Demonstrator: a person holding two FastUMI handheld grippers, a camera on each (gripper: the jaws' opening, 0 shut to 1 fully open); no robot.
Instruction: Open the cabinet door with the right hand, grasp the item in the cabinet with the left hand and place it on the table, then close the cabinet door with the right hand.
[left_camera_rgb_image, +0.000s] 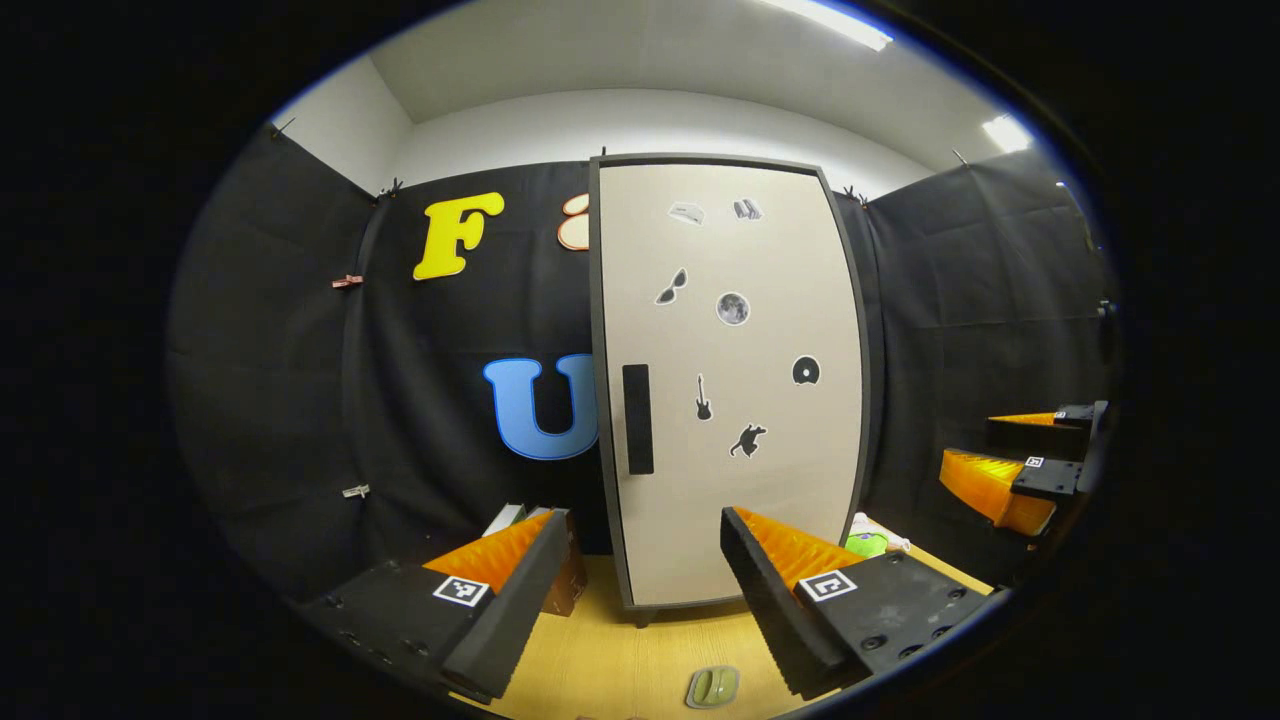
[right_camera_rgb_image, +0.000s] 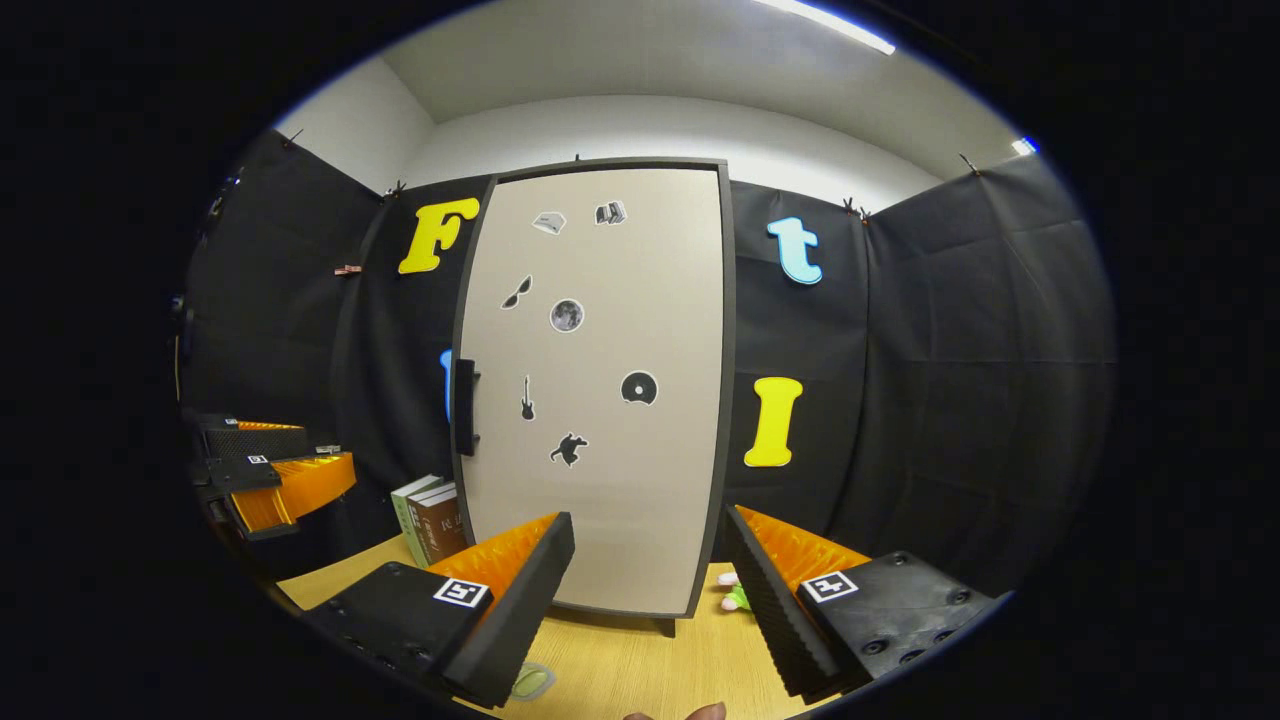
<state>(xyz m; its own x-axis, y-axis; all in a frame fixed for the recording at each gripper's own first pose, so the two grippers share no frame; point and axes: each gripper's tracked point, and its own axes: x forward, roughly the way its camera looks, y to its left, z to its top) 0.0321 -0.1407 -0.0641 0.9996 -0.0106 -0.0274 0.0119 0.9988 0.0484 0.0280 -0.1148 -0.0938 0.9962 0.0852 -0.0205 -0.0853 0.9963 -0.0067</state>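
with the cabinet door (right_camera_rgb_image: 595, 385) seen flush in its frame in both views, the scene fits either end of the job: door not opened, or door shut again. a small pale green item (left_camera_rgb_image: 712, 687) is seen lying on the wooden table (left_camera_rgb_image: 620, 670) in front of the cabinet, near the left gripper (left_camera_rgb_image: 640, 590); whether it is the task's item cannot be told, and the cabinet's inside is hidden. both tongs are released, jaws spread wide with nothing between them. the right gripper (right_camera_rgb_image: 650, 590) is held facing the door, well apart from it. the dark vertical handle (right_camera_rgb_image: 464, 407) is set at the door's left edge, so the hinge is judged to be on the right. if a pull is called for, the handle should be taken square across its bar and swung on an arc, not dragged straight back. books (right_camera_rgb_image: 432, 520) are stood left of the cabinet, a soft green-and-white thing (left_camera_rgb_image: 872, 540) right of it; clearance there should be watched.
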